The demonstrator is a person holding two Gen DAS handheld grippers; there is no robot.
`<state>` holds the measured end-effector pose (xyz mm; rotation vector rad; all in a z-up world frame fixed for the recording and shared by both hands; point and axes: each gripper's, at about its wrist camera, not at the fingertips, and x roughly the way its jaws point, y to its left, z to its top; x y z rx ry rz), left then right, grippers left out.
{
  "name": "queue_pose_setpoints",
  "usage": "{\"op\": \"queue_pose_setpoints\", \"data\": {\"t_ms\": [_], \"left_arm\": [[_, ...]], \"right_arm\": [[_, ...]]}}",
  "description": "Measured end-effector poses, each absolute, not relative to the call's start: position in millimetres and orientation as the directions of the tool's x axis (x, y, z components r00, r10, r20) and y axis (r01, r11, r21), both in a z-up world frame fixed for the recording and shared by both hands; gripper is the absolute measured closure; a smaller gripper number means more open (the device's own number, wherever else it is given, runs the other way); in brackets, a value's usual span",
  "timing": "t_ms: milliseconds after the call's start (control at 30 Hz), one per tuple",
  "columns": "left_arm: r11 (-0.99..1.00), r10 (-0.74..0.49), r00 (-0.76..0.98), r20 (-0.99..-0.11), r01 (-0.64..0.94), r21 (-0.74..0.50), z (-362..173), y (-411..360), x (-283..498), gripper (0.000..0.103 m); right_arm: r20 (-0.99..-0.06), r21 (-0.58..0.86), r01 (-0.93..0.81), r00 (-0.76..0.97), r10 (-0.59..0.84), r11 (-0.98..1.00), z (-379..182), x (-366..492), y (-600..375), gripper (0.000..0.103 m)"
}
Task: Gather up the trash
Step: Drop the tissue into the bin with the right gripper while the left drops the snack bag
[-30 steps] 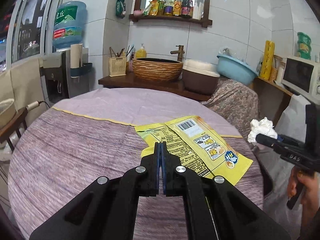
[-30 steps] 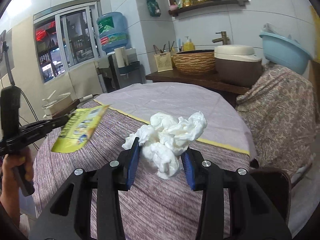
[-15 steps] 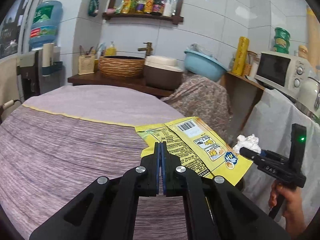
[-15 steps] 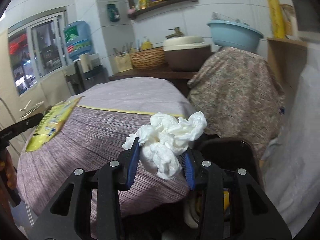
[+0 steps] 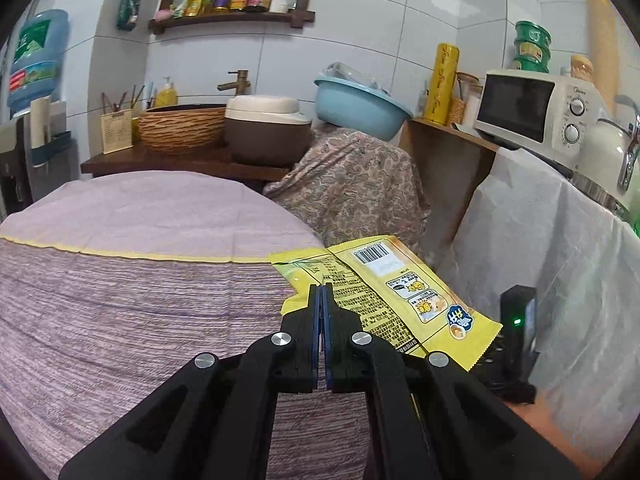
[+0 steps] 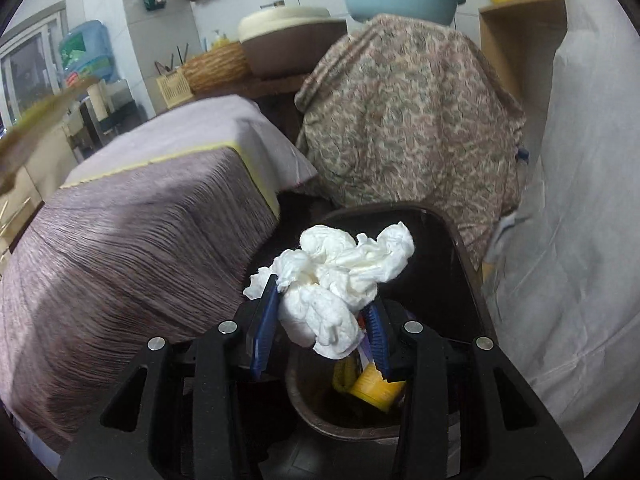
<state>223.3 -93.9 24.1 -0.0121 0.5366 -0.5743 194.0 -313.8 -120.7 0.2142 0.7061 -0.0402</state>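
Note:
My left gripper [image 5: 322, 294] is shut on a flat yellow snack wrapper [image 5: 394, 296] and holds it in the air past the right edge of the round table [image 5: 132, 300]. My right gripper [image 6: 320, 292] is shut on a crumpled white tissue wad [image 6: 340, 276] and holds it above a dark brown trash bin [image 6: 312, 408] beside the table [image 6: 132, 240]. The bin holds a yellow item [image 6: 376, 390] and other scraps. A blurred edge of the wrapper [image 6: 36, 120] shows at the far left of the right wrist view. The right gripper's handle with a green light [image 5: 518, 332] shows low in the left wrist view.
A chair draped in paisley cloth [image 6: 408, 120] stands behind the bin. A white cloth-covered counter [image 6: 592, 200] is to the right, with a microwave [image 5: 536, 108] on it. A sink, basket [image 5: 182, 128] and blue basin [image 5: 360, 108] sit on the back shelf.
Both grippers have swung right, off the table. The right one has dropped with the tissue to just above the bin. The left one now holds the wrapper past the table's right edge.

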Motion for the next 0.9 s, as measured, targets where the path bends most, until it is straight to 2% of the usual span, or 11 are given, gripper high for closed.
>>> {"op": "queue_pose_setpoints", "data": {"t_ms": [200,267,333,367,567,900], "left_arm": [[0.838,-0.525,0.695,-0.491,0.523,-0.156,20,-107,230,0.100],[0.835,-0.528,0.688,-0.497,0.529,-0.155,19,-112,232,0.100],[0.829,-0.533,0.682,-0.501,0.538,-0.152,17,-118,234,0.100],[0.826,-0.537,0.677,-0.504,0.543,-0.150,16,-122,234,0.100],[0.798,-0.561,0.638,-0.527,0.586,-0.140,9,-148,239,0.100],[0.722,-0.579,0.560,-0.593,0.690,-0.054,-8,-230,261,0.100]], "right_arm": [[-0.702,0.184,0.157,0.712,0.018,0.970,-163,218,-327,0.059],[-0.716,0.189,0.162,0.698,0.023,0.969,-175,224,-329,0.052],[-0.728,0.174,0.174,0.685,0.008,0.969,-184,225,-327,0.033],[-0.727,0.169,0.180,0.687,-0.001,0.969,-185,223,-327,0.030],[-0.710,0.145,0.196,0.703,-0.036,0.970,-176,207,-327,0.028],[-0.655,0.096,0.295,0.738,-0.163,0.951,-124,142,-356,0.025]]}}
